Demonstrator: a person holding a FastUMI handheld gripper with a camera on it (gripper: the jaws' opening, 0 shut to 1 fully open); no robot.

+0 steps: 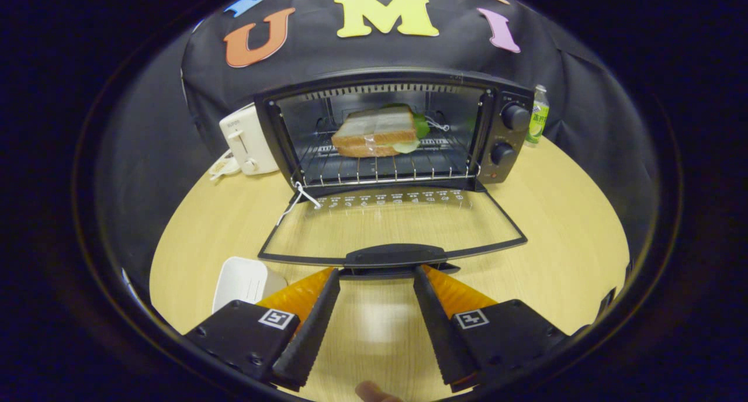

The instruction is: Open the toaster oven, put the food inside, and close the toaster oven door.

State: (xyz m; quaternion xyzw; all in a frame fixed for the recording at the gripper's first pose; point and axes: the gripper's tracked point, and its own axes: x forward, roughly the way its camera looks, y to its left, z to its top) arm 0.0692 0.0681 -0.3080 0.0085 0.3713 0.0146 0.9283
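A black toaster oven (pixel 502 133) stands on the wooden table (pixel 561 244) with its glass door (pixel 391 224) folded down flat toward me. A sandwich (pixel 374 134) with green lettuce lies on the wire rack (pixel 385 168) inside. My gripper (pixel 377 271) is open, its fingertips just below the door's black handle (pixel 394 255), one to each side of the handle's middle. Nothing sits between the fingers. A white string (pixel 298 200) hangs at the door's left hinge.
A white pop-up toaster (pixel 248 139) stands left of the oven. A green drink bottle (pixel 537 115) stands behind the oven's right side. A white dish (pixel 245 280) lies on the table by my left finger. A fingertip (pixel 374 392) shows under the gripper.
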